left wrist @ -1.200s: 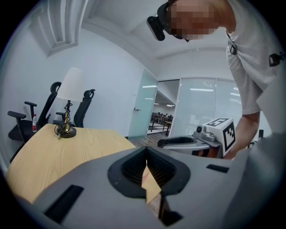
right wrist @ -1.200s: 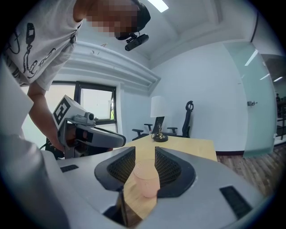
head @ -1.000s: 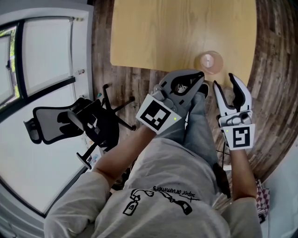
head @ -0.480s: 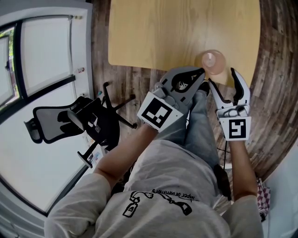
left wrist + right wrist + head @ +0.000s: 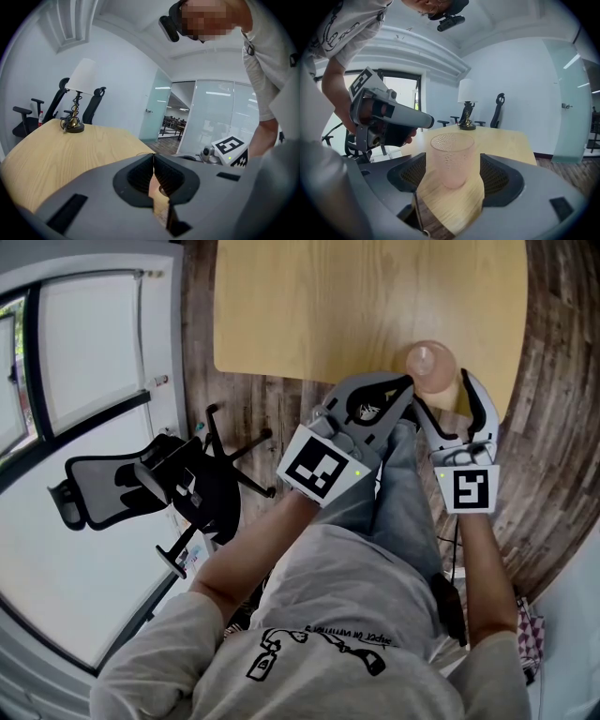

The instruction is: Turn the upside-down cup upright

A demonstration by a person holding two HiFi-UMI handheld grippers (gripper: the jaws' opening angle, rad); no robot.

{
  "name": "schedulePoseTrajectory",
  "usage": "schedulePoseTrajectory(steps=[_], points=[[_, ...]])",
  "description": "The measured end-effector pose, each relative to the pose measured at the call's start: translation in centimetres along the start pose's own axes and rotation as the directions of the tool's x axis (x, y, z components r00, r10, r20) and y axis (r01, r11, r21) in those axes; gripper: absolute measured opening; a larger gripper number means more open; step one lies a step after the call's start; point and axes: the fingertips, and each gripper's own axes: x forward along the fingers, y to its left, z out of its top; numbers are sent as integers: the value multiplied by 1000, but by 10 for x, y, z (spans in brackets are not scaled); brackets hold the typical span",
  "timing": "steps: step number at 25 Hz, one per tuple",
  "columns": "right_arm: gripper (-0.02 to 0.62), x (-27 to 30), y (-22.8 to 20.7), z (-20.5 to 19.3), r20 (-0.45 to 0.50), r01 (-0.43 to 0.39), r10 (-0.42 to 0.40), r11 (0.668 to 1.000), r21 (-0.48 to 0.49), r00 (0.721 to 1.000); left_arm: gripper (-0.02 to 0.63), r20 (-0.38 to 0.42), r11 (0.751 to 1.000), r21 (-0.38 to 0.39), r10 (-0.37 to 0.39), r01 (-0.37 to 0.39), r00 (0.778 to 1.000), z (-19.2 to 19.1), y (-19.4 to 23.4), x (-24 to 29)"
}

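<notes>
The print on your shirt is too small to read, and the only other markings are the black-and-white squares on your marker cubes. Since a second ago your right tongs have sunk toward the table; their jaws have just been opening and now stand released either side of the pink dimpled cup, pads clear of it, while your left tongs stay clenched on nothing just beside. The cup stands wider end up near the table's near edge, well apart from the lamp at the far end.
</notes>
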Motion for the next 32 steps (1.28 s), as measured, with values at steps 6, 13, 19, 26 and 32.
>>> schedulePoseTrajectory(steps=[6, 13, 19, 26, 32], points=[[344, 9, 3, -2, -2, -7, 7, 1000, -29, 1000, 9, -6, 1000, 8, -7, 7, 1000, -3, 0, 1], [348, 22, 1, -5, -26, -20, 19, 999, -42, 999, 9, -16, 1000, -5, -17, 16, 1000, -7, 4, 6], [351, 29, 1, -11, -46, -27, 25, 999, -42, 999, 9, -22, 999, -18, -27, 27, 999, -11, 4, 10], [351, 33, 6, -9, -37, -44, 42, 997, -57, 998, 9, -27, 999, -19, -32, 31, 999, -14, 6, 10], [350, 33, 3, -10, -28, -38, 37, 999, -30, 999, 9, -16, 999, -18, -28, 28, 999, -13, 5, 10]])
